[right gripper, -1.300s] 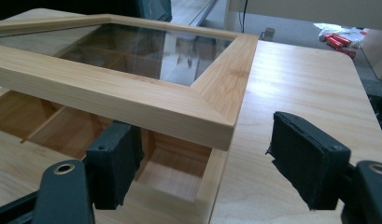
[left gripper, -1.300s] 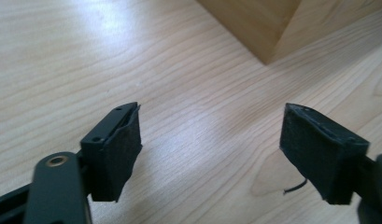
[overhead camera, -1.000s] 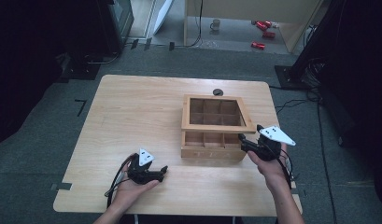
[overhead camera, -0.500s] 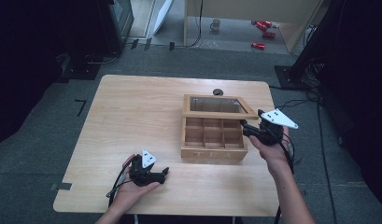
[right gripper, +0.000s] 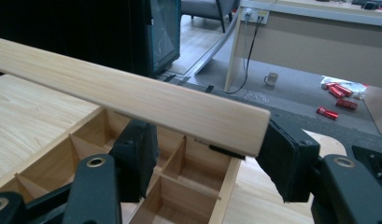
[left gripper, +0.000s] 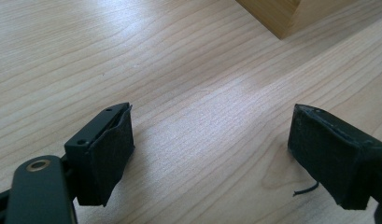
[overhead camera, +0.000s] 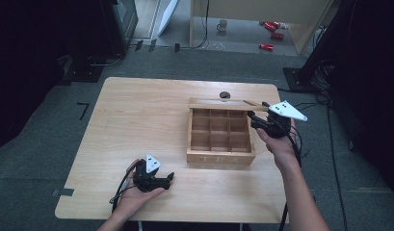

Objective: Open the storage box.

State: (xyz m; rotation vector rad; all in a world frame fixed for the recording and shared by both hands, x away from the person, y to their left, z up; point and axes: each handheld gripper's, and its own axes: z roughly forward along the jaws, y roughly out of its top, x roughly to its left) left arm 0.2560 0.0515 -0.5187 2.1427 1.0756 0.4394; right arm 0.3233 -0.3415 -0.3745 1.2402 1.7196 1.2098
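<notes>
So the lid of the light wooden tea box with nine square compartments [overhead camera: 220, 132] has swung a good way up compared with a second ago: back then the right gripper [overhead camera: 256, 118] was down by the box's front right corner with the lid hardly lifted, and now it's up near the box's back right corner with the wooden-framed lid [overhead camera: 218, 103] raised close to upright on its back edge. In the right gripper view the pale lid frame [right gripper: 132, 100] runs across between the jaws, which stand fairly wide, one on either side of the frame's end; the right one seems to touch it, the left one sits behind and below it, so I'd call it cradling the frame more than pinching it, and I can't tell for sure whether it's really clamped. The box sits right of centre on the light wood table [overhead camera: 137, 120], well apart from the left gripper [overhead camera: 158, 180], which rests on the table off the box's front left corner, jaws wide open with nothing between them, just bare table [left gripper: 188, 93] and one corner of the box [left gripper: 277, 16]. My read: opening is nearly done and all compartments look empty. The lid mostly needs easing past upright so it stays put.
</notes>
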